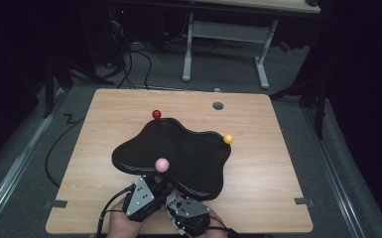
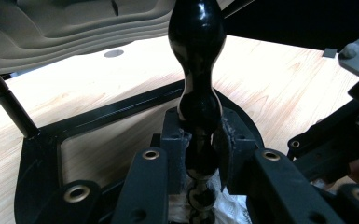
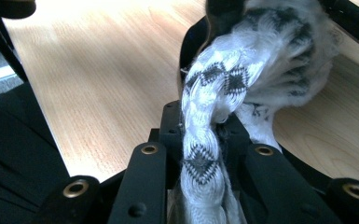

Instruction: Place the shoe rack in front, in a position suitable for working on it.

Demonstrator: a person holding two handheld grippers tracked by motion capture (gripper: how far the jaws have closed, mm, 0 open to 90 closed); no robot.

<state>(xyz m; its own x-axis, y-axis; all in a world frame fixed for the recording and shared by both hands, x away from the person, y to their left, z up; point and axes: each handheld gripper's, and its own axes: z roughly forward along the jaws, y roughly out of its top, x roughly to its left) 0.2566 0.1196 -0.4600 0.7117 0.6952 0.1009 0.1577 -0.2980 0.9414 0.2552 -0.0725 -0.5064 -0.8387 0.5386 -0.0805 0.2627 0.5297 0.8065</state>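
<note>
A black tray (image 1: 178, 156) is stood mid-table (image 1: 258, 198) over grey floor (image 1: 30, 173). Near the front edge, its black post (image 2: 196, 70) is clamped by the left gripper (image 2: 199, 140); a white cord (image 3: 205, 140) is clamped by the right gripper (image 3: 204, 135).

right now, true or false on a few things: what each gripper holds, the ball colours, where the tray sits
1. The left gripper is shut on a glossy black post. True.
2. The right gripper is open. False: it is shut on a black-and-white rope.
3. The black tray has red, yellow and pink balls. True.
4. The tray stands on the floor. False: it is on the wooden table.
</note>
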